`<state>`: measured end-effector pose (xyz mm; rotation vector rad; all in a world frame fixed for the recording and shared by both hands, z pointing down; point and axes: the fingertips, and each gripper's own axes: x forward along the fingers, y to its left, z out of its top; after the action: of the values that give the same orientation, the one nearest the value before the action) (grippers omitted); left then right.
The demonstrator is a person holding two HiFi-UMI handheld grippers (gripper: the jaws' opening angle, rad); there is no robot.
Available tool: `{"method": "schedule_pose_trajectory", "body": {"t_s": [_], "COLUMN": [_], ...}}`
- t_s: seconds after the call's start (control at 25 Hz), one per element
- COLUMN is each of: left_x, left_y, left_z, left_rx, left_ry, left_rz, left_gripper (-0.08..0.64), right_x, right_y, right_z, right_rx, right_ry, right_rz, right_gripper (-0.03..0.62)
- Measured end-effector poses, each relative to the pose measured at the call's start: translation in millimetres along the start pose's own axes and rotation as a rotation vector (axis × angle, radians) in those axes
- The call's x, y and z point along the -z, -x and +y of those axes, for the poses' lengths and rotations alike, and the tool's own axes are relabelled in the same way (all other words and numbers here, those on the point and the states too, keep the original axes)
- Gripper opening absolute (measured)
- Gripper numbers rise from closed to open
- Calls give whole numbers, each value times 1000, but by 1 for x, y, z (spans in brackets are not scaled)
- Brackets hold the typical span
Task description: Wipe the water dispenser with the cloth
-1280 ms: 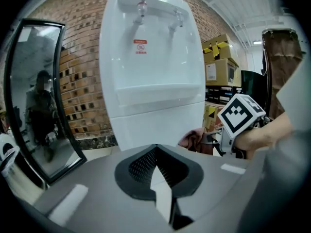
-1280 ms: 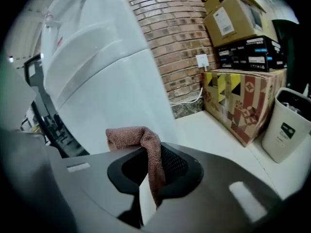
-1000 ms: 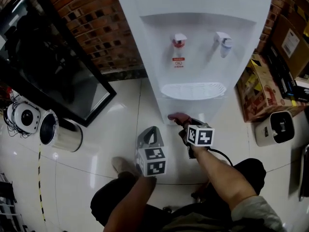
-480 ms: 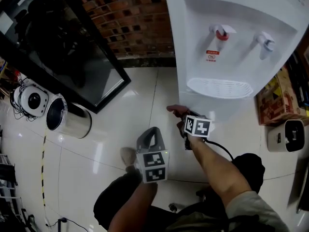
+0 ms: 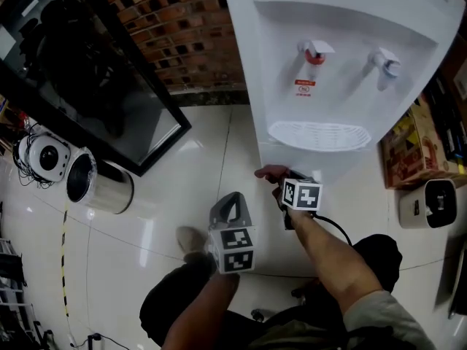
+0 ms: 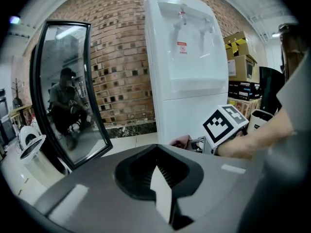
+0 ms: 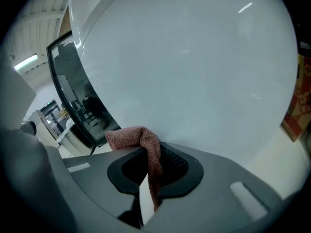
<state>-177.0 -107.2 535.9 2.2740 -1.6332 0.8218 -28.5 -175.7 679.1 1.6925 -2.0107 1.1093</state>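
Low on the front of the dispenser (image 5: 343, 20), below its drip tray (image 5: 317, 134), the right tool (image 5: 279, 183) presses a reddish-brown cloth (image 7: 141, 141) against the white panel. Its jaws are clamped on the cloth. 1 fold runs down between them, and a bunched end sticks out past the tips toward the dispenser. That bunch is what meets the panel, so the hard tips seem to be kept off the plastic, which suits wiping. The white panel nearly fills the right gripper view, so the tool stands very close to the dispenser. In the head view it sits near the dispenser's lower left front corner.

The left tool (image 5: 229, 204) hangs back from the dispenser over the tiled floor (image 5: 190, 166), well apart from the cloth. Its jaws are together with nothing between them. I judge it has no job in a 1-cloth wipe and is held where it cannot block the stroke.

The red tap (image 5: 314, 52) and the blue tap (image 5: 384, 63) sit above the tray, well above the cloth. A mirror (image 5: 109, 93) leans on the brick wall to the dispenser's left, and boxes (image 5: 416, 152) stand to its right. Neither crowds the working side.

From the cloth's low place, the lower panel looks like the part being wiped. Whether the upper recess is done I cannot tell.
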Motion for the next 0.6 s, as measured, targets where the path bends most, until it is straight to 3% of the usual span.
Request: {"method": "schedule_pose_trajectory", "body": {"t_s": [0.28, 0.6], "left_x": [-7, -30], "left_y": [-23, -48], "left_z": [-42, -122], "left_rx": [52, 180], "left_ry": [-60, -84], "left_rz": [14, -18], "left_gripper": [0, 0], "right_x": [-9, -20], "right_y": [32, 74], "right_z": [-50, -109], "right_rx": [56, 133], "right_ry": [-44, -117], "right_rz": [-19, -75], "right_gripper": [58, 58]}}
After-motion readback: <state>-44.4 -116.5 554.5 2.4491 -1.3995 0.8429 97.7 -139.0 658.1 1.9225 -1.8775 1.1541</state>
